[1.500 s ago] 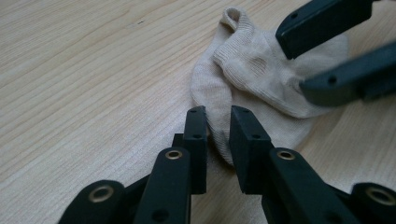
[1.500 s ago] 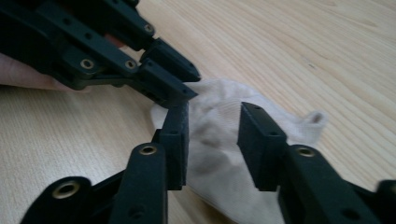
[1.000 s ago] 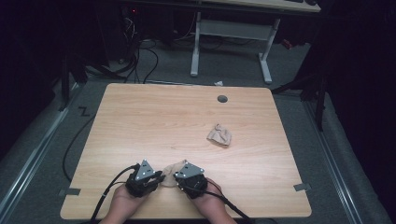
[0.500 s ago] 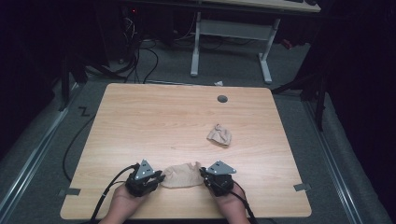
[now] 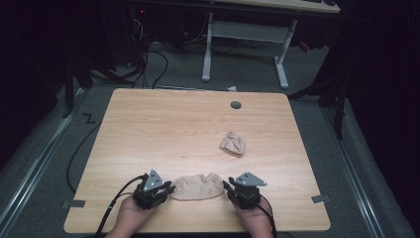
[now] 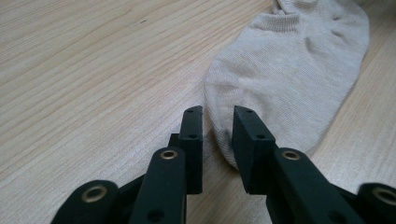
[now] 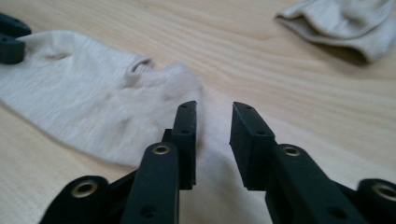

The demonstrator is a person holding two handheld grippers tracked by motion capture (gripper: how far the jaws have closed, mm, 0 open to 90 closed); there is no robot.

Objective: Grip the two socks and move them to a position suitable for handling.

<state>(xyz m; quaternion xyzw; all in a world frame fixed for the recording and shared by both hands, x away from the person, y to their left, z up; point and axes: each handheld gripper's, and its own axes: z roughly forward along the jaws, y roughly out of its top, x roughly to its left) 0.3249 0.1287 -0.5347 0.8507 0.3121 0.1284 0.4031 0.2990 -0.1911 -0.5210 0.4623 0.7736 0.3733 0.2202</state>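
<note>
A beige sock lies flat near the table's front edge, stretched left to right between my two grippers. My left gripper is at its left end. In the left gripper view the jaws stand slightly apart, and the sock's rounded end lies on the wood just beyond them. My right gripper is at the sock's right end. Its jaws are also apart, with the sock spread to their left. A second beige sock, crumpled, lies farther back on the right.
The wooden table has a round cable hole near its far edge. Both hands rest at the front edge, with cables trailing off to the left and right. A white desk frame and cables stand on the floor beyond the table.
The grippers were close together over a bunched sock. The right one has moved right, and the sock now lies stretched flat between them with both jaws apart.
</note>
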